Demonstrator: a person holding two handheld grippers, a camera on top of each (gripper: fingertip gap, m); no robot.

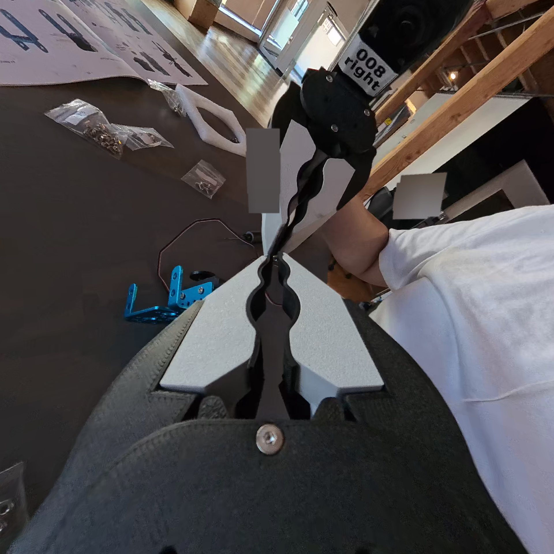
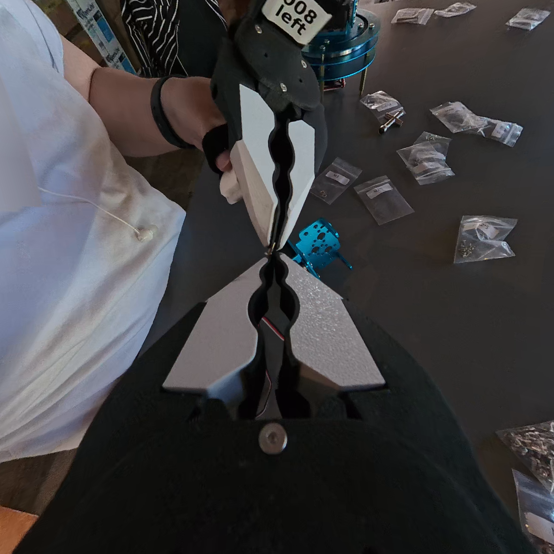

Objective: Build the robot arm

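My left gripper (image 1: 274, 258) and my right gripper (image 2: 272, 258) meet tip to tip above the dark table (image 1: 75, 239). A small metal screw (image 1: 275, 257) sits pinched right where the tips meet; it also shows in the right wrist view (image 2: 270, 251). Both pairs of jaws look closed on it, and I cannot tell which one bears it. The right gripper (image 1: 276, 250) comes down from above in the left wrist view. The left gripper (image 2: 273, 245) comes down from above in the right wrist view. A blue metal bracket (image 1: 168, 299) (image 2: 317, 245) lies on the table just below the tips.
A red-black wire (image 1: 192, 236) loops by the bracket. Several small bags of hardware (image 2: 482, 239) (image 1: 90, 126) are scattered on the table. There is also a white foam frame (image 1: 215, 120), a printed sheet (image 1: 75, 45) and a blue round base (image 2: 344, 51). A person's white shirt (image 1: 464, 329) is close beside the grippers. The tips of both grippers are at nearly the same place. My left gripper's tips are some 30 cm from the blue round base (image 2: 344, 51).
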